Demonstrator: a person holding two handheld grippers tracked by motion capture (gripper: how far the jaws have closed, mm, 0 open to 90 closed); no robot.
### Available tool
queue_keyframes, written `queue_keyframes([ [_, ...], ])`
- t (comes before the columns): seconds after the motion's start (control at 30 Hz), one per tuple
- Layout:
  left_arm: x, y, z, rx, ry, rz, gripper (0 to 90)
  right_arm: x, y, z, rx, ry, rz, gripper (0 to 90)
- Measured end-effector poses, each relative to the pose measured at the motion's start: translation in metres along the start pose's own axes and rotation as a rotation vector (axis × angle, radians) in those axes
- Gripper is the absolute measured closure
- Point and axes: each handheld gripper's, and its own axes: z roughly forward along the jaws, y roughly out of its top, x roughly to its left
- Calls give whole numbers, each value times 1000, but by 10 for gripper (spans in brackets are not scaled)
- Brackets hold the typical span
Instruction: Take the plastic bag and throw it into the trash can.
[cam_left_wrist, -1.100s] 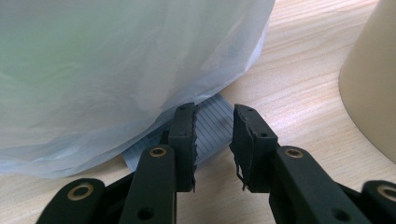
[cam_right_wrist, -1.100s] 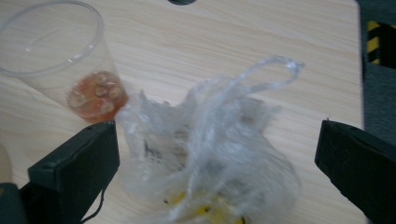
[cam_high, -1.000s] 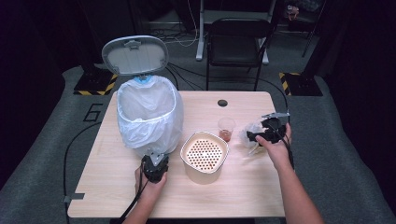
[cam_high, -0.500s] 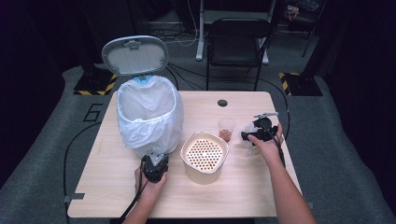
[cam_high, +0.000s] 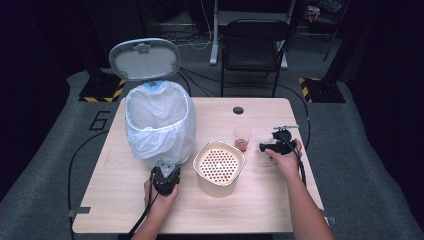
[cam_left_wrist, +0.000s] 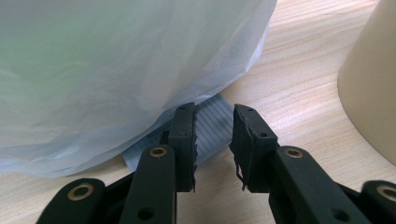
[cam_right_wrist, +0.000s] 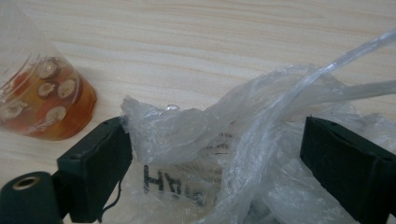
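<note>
Table (cam_high: 260, 200) evenly lit from above, surroundings dark; gripper views sharp, soft shadows, mild plastic glare

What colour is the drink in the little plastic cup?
Amber-orange drink, with pale round pieces floating in it; right gripper view shows it best.

A light wooden table (cam_high: 125, 210) carries everything. The landmark is a cream bowl with a perforated insert (cam_high: 218, 167), standing near the middle of the table, a little toward the person's edge. To the bowl's left, just beside it, stands a bin lined with a white plastic bag (cam_high: 159, 122), its grey lid (cam_high: 144, 59) raised behind. A lined sheet of paper (cam_left_wrist: 210, 128) lies flat under the bin's near edge. Right of the bowl and slightly farther back stands a clear cup of amber liquid (cam_high: 242, 138). Farther right lies a crumpled clear plastic bag (cam_right_wrist: 243, 154). Beyond the bowl, near the far edge, the table has a small dark round hole (cam_high: 238, 110).
</note>
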Motion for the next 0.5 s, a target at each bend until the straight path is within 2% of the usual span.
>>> queue_keyframes([
  [0.07, 0, 0, 0, -3, -4, -5, 700, -1, -3, 1, -19, -8, -10, 132],
  [0.27, 0, 0, 0, -5, -4, -6, 700, -3, -10, 6, -6, -29, -14, 155],
  [0.33, 0, 0, 0, 2, -2, 5, 700, -2, -11, 6, -4, -36, -19, 172],
  [0.43, 0, 0, 0, 1, -1, 5, 700, -2, -13, 9, 12, -46, -45, 199],
  [0.5, 0, 0, 0, 7, -1, 6, 700, -2, -16, 9, -2, -64, -70, 265],
])
